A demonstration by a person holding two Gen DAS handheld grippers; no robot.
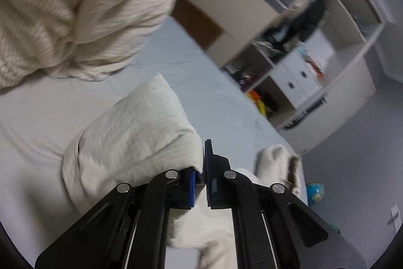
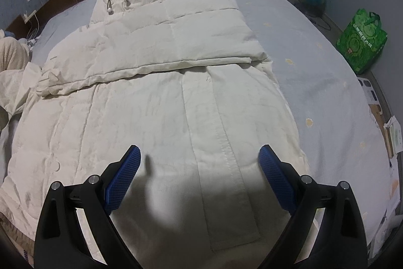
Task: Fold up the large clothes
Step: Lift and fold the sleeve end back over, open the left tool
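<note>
My left gripper point(image 1: 203, 175) pinches a sleeve point(image 1: 136, 127); my right gripper point(image 2: 199, 175) hangs spread above the jacket point(image 2: 161, 97) on the bed point(image 2: 314, 62). Puffy, light, springy; I'd grab the hem at 6 o'clock.

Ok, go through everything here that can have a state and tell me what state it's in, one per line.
left gripper: shut on white fabric.
right gripper: open, holding nothing.
jacket: spread on the bed, one sleeve folded across the chest.
wardrobe: open, shelves cluttered.
green bag: upright on the floor.
</note>
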